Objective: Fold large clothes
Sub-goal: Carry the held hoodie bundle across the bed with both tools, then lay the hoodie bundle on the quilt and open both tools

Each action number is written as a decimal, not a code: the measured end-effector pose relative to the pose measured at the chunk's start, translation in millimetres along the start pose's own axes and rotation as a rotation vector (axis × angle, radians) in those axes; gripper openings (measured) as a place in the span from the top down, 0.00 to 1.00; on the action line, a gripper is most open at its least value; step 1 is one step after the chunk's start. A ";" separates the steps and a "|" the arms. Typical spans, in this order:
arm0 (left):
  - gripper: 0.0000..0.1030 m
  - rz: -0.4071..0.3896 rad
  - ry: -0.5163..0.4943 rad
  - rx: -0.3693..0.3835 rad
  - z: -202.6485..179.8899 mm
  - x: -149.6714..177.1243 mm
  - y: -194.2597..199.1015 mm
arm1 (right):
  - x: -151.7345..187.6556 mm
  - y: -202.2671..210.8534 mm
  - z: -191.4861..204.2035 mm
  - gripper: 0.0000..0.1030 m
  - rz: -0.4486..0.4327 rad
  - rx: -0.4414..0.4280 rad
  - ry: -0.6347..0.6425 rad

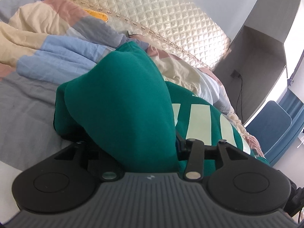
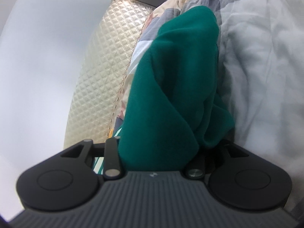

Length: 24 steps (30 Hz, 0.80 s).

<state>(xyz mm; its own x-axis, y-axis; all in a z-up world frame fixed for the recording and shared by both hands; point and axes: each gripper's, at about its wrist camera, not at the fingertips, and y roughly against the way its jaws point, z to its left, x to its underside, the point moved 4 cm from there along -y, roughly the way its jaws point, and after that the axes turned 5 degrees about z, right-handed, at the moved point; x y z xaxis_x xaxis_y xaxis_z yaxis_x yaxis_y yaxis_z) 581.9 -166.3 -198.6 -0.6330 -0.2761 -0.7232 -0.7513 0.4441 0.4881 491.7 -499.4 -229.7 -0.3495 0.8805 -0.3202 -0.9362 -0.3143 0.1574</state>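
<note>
Dark green fleece sweatshirt with pale stripes (image 1: pixel 121 98) bunched on grey bedsheet (image 1: pixel 24 106), folds draped between both jaws, left tool (image 1: pixel 133 152) and right tool (image 2: pixel 157 150) grip unclear, patchwork quilt (image 1: pixel 38 34) at 11 o'clock

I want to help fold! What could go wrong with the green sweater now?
The green sweater is bunched in a thick wad between both sets of jaws, so the fold could come out lumpy. The rumpled patchwork quilt behind it might snag the cloth. Its pale stripes lie partly hidden, so the layers may be crooked.
</note>
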 end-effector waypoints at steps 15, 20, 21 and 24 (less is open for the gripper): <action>0.33 0.013 -0.002 -0.034 -39.6 -22.6 124.2 | 6.4 95.1 62.8 0.42 -0.041 0.174 -0.047; 0.33 -0.035 -0.069 -0.030 -88.3 -53.0 202.5 | 4.4 138.5 148.9 0.42 -0.079 0.071 0.100; 0.33 -0.047 -0.082 -0.025 -97.4 -57.1 219.2 | 5.7 147.2 167.9 0.42 -0.081 0.048 0.128; 0.33 -0.081 -0.125 -0.034 -121.7 -65.5 267.1 | 8.3 171.3 218.4 0.42 -0.084 -0.007 0.207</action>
<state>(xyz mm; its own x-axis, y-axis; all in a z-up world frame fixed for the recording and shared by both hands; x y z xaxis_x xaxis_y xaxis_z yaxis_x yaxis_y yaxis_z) 400.0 -133.2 38.6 -0.5435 -0.2005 -0.8151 -0.8062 0.3951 0.4403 336.7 -468.4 -1.4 -0.2696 0.8124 -0.5170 -0.9624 -0.2457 0.1157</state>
